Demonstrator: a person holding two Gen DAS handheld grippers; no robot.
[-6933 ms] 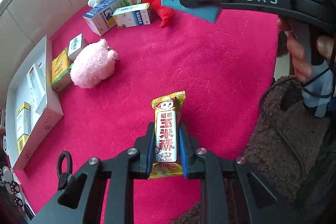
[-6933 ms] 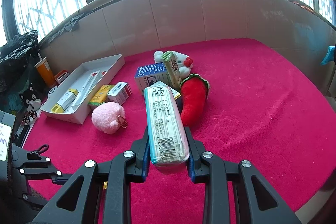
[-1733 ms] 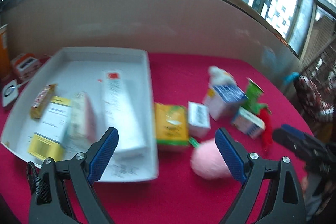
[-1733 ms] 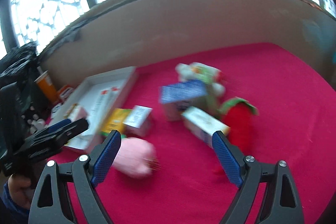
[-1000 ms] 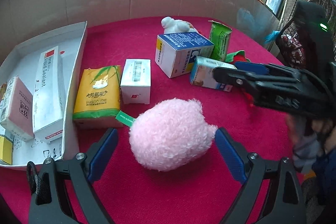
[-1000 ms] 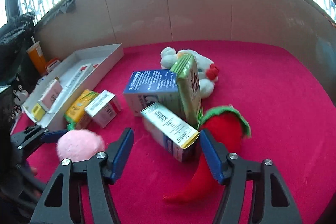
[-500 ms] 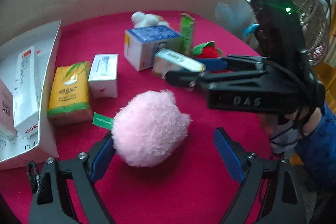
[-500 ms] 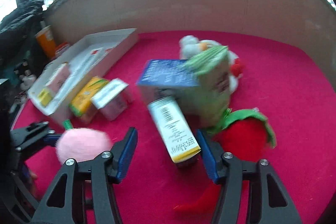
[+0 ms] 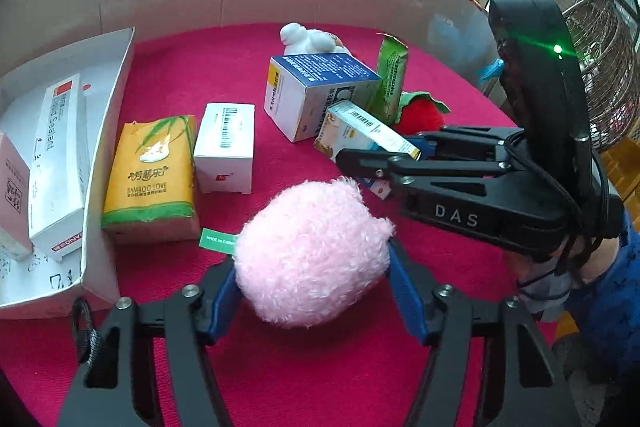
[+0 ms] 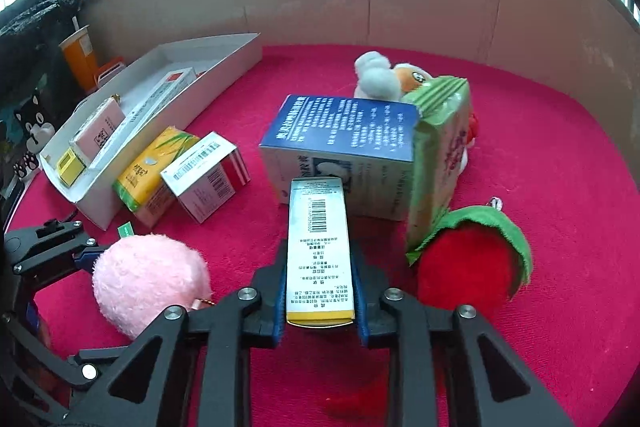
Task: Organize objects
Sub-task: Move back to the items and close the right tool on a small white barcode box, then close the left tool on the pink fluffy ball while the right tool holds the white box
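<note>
A pink plush ball [image 9: 312, 255] lies on the red cloth between the blue pads of my left gripper [image 9: 316, 287]. The jaws are closing and both pads touch its fur. In the right wrist view the same pink plush ball [image 10: 148, 279] sits low on the left, with the left gripper [image 10: 80, 255] at its side. My right gripper [image 10: 318, 287] is closing on a slim white box with a barcode [image 10: 318, 247], and its pads press on the box's long sides. The left wrist view shows this slim box [image 9: 360, 131] in the right gripper [image 9: 380, 163], beside the plush.
A white tray [image 9: 104, 131] with several boxes stands at the left. Next to it lie a yellow tissue pack [image 9: 152, 171] and a small white box [image 9: 226, 147]. Behind are a blue-and-white box [image 9: 320, 87], a green pack [image 9: 392, 75], a red plush [image 9: 420, 115] and a white plush [image 9: 308, 37].
Both pairs of jaws have narrowed. The left pads have come in onto the pink plush. The right pads have come in onto the slim box, which now lies in line with the fingers.
</note>
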